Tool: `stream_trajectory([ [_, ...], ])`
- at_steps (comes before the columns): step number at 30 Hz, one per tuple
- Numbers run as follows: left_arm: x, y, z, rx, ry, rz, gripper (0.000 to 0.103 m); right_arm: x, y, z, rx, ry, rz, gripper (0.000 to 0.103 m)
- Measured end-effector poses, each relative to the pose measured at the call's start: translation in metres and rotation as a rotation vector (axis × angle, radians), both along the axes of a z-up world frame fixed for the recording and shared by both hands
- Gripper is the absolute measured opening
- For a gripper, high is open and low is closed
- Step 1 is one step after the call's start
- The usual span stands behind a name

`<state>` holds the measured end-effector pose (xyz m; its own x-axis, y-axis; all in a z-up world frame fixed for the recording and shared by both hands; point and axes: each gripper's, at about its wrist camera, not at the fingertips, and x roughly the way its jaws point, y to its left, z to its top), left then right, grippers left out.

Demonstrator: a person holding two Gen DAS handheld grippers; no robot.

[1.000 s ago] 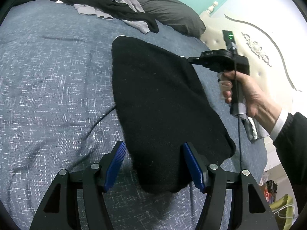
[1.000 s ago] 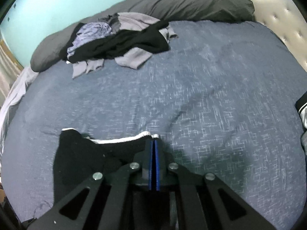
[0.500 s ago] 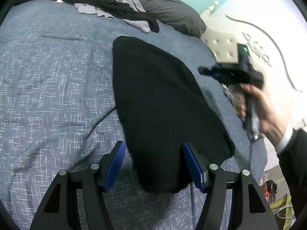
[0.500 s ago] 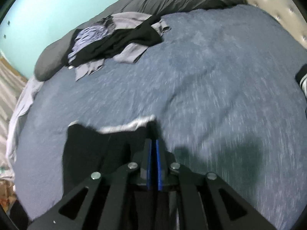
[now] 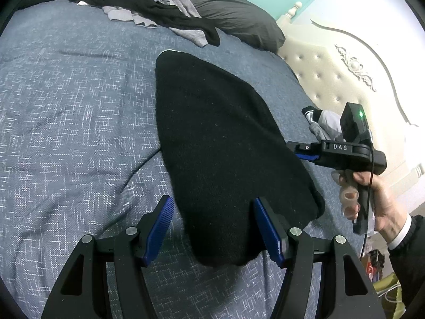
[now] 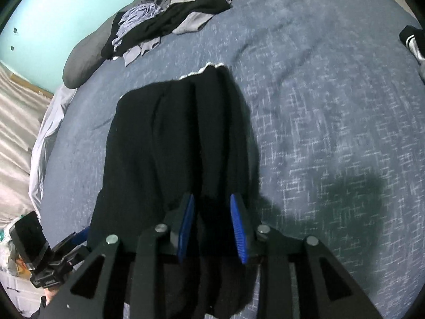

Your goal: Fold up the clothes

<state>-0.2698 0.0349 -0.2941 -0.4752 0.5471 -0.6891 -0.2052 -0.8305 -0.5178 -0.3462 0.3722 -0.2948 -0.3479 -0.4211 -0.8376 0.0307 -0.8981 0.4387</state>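
On bed (image 5: 66, 106), black garment (image 5: 217, 138) (flat)

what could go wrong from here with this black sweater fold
1. Both grippers are open, the left gripper over the near end of the black sweater and the right gripper over its side, so a shallow pinch might lift only the top layer and undo the fold.
2. The sweater shows lengthwise ridges in the right wrist view; folding over them could lock in creases.
3. Dragging it may bunch the soft blue bedspread underneath.
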Motion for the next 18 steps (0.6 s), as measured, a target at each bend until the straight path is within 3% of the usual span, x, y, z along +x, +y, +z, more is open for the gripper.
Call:
stream_trajectory([
  [5, -0.002, 0.000, -0.001, 0.003, -0.002, 0.000, 0.067, 0.000, -0.007, 0.004, 0.025, 0.033, 0.029, 0.006],
  [12, -0.002, 0.001, -0.001, 0.006, 0.000, -0.001, 0.067, -0.001, 0.007, 0.013, 0.047, 0.064, -0.005, 0.004],
  [18, -0.003, 0.002, -0.004, 0.006, -0.007, -0.003, 0.067, -0.005, 0.011, 0.000, 0.024, 0.015, -0.032, 0.003],
])
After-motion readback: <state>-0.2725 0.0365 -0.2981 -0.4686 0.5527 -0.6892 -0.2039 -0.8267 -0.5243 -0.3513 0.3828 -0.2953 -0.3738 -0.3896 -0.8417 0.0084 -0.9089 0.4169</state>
